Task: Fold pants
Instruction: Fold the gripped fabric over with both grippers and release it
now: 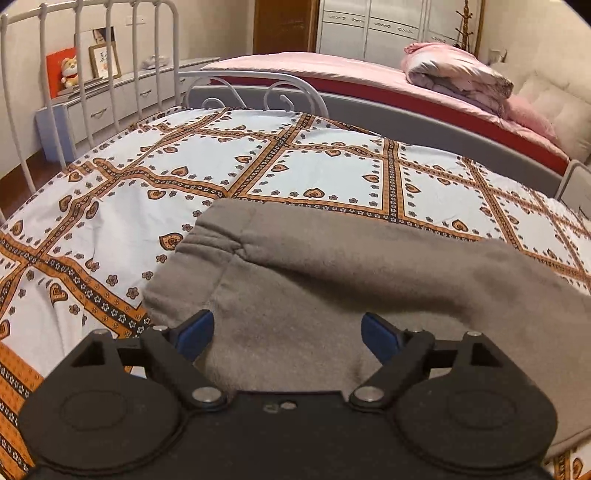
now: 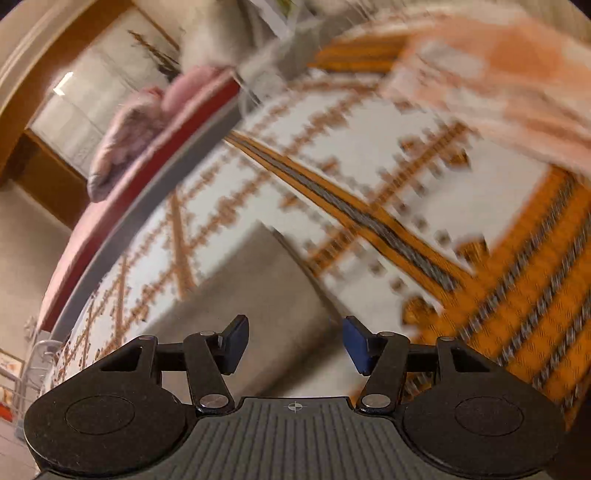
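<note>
A bed with a heart-patterned sheet (image 1: 314,173) fills the near room, its white metal headboard (image 1: 92,74) at far left. Beyond stands a second bed in pink (image 1: 332,70) with a rolled quilt (image 1: 454,70). White wardrobes (image 1: 373,29), a brown door (image 1: 284,26) and low drawers (image 1: 122,96) line the far walls.

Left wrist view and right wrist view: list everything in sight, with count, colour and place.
pants: one, grey-brown, folded on the near bed
bedsheet: one, white with orange bands, on the near bed
bed frame: one, white metal, far end of the near bed
second bed: one, pink cover, behind
quilt: one, pink and grey, rolled on the second bed
wardrobe: one, white, back wall
plush toy: one, orange, on the low cabinet
left gripper: black, blue pads, open over the pants
right gripper: black, blue pads, open, nothing between
</note>
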Demonstrator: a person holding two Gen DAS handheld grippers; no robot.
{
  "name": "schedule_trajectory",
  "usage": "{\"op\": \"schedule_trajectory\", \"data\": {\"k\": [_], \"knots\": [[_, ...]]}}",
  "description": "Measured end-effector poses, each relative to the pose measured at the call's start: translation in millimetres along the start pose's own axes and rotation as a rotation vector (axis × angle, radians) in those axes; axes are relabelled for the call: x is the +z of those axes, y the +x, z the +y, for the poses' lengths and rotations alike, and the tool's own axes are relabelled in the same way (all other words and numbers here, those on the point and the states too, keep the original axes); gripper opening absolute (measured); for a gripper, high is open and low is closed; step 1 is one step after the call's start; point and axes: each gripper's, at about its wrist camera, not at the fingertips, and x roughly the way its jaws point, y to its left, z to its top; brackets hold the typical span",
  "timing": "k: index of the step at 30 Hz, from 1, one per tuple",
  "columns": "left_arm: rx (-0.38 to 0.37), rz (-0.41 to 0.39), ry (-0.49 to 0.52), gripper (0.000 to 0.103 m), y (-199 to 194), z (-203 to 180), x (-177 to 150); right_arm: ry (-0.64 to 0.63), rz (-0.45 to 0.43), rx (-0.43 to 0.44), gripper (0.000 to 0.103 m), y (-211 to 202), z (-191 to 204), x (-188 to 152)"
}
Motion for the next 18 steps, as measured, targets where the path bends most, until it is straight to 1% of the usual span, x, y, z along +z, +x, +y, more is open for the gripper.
{"op": "schedule_trajectory", "data": {"k": [2, 4, 5, 6, 7, 9, 11, 12, 14, 15, 17, 18], "knots": [[0.003, 0.005, 0.006, 0.080, -1, -2, -1, 0.034, 0.024, 0.010, 0.058, -2, -9, -5], [0.008, 0.017, 0.021, 0.080, 1, -3, -2, 0.065, 0.026, 0.049, 0.057, -3, -14, -9], [0.010, 0.023, 0.031, 0.080, 2, -4, -3, 0.075, 0.036, 0.055, 0.057, 1, -15, -9], [0.013, 0.026, 0.045, 0.080, 3, -4, -4, 0.089, 0.049, 0.054, 0.053, 4, -15, -10], [0.015, 0.028, 0.056, 0.080, 4, -5, -5, 0.115, 0.065, 0.061, 0.045, 9, -16, -11], [0.016, 0.030, 0.078, 0.080, 5, -5, -7, 0.195, 0.112, 0.074, 0.044, 24, -26, -13], [0.017, 0.034, 0.094, 0.080, 7, -6, -9, 0.223, 0.116, 0.083, 0.044, 32, -28, -11], [0.019, 0.037, 0.104, 0.081, 9, -7, -10, 0.216, 0.111, 0.090, 0.044, 33, -26, -10], [0.024, 0.043, 0.130, 0.082, 11, -10, -12, 0.174, 0.104, 0.074, 0.043, 41, -21, -6], [0.028, 0.045, 0.148, 0.085, 12, -12, -13, 0.120, 0.100, 0.045, 0.038, 42, -14, -6], [0.033, 0.051, 0.172, 0.087, 13, -16, -16, 0.013, 0.090, -0.004, 0.037, 47, 0, -5], [0.038, 0.051, 0.180, 0.087, 13, -18, -17, -0.058, 0.080, -0.029, 0.024, 46, 9, -6]]}}
